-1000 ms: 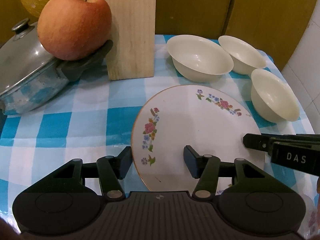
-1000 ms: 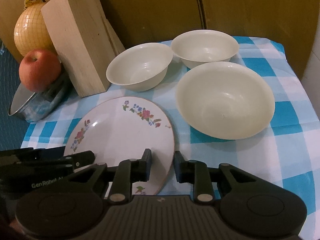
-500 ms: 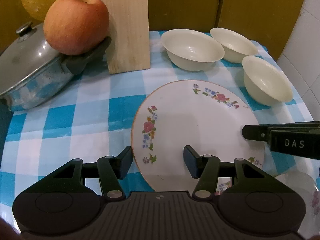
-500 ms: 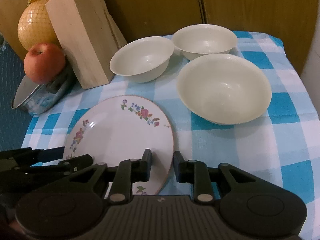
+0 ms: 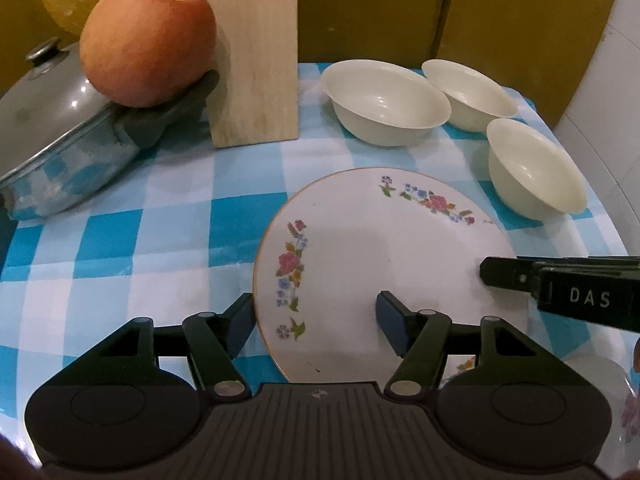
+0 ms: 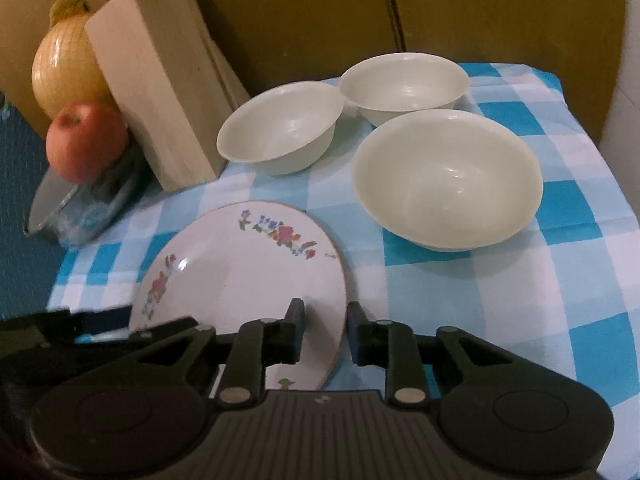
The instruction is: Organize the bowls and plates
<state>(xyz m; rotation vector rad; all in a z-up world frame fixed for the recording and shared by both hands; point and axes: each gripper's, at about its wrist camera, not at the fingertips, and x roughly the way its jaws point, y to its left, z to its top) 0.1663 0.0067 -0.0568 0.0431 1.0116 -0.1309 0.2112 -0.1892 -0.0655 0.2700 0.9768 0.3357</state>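
Left claw (image 5: pixel 316 320) opening astride floral plate (image 5: pixel 384 256) rim; right claw (image 6: pixel 323 330) pinches it.

Plate (image 5: pixel 384 256): glazed ceramic, glossy white, floral print, thin gilt rim.
Three bowls (image 6: pixel 448 180): cream, smooth, soft sheen.
Block (image 5: pixel 252 52): pale raw wood, matt, visible grain.
Pot (image 5: pixel 60 148): polished metal, reflective; lid duller grey.
Worktop cloth (image 5: pixel 168 216): blue-white check, matt fabric.
Tongs (image 6: pixel 322 332): black plastic, matt.
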